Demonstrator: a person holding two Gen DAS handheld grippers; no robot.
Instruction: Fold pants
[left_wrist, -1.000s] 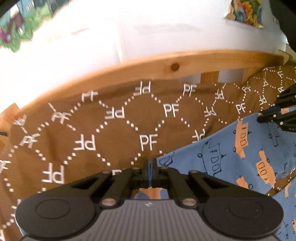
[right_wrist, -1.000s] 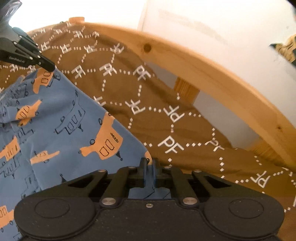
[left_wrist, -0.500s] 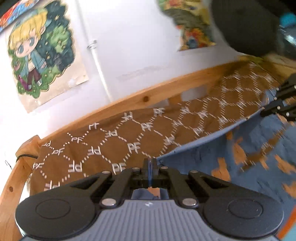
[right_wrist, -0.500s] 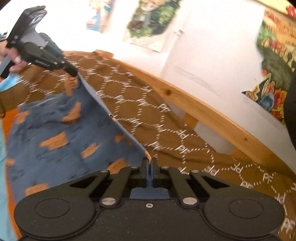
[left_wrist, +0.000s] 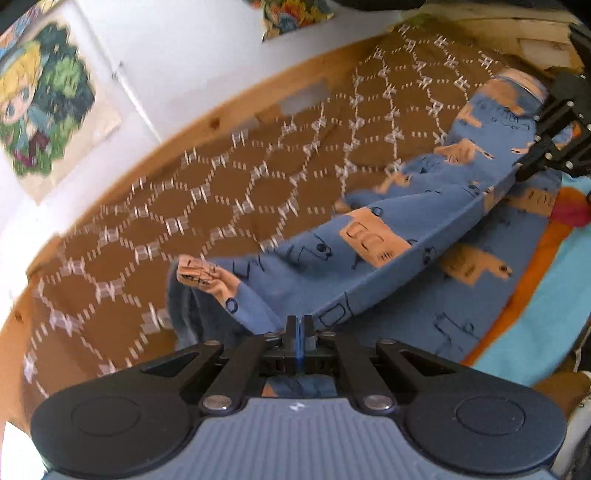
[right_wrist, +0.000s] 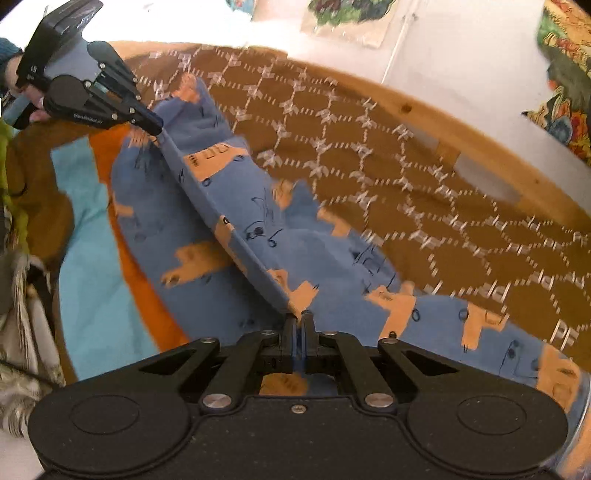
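Pants (left_wrist: 373, 240) edge taut between left gripper (left_wrist: 297, 325), right gripper (right_wrist: 298, 321)

Ahead of the fingers spreads a brown bedspread (left_wrist: 229, 206) printed with white dotted diamonds and "PF" letters. A curved wooden bed rail (right_wrist: 476, 147) borders its far edge. Beyond, cartoon posters (left_wrist: 40, 99) hang on the white wall (left_wrist: 192, 48). A turquoise-and-orange blanket (right_wrist: 96, 236) lies alongside.

The blue pants (left_wrist: 373, 258) with orange and dark vehicle prints are lying on a brown patterned bedspread (left_wrist: 207, 206). One edge is being stretched tight in the air as a straight ridge, and the rest is spreading flat below it, partly over an orange and turquoise cloth (right_wrist: 96, 229).
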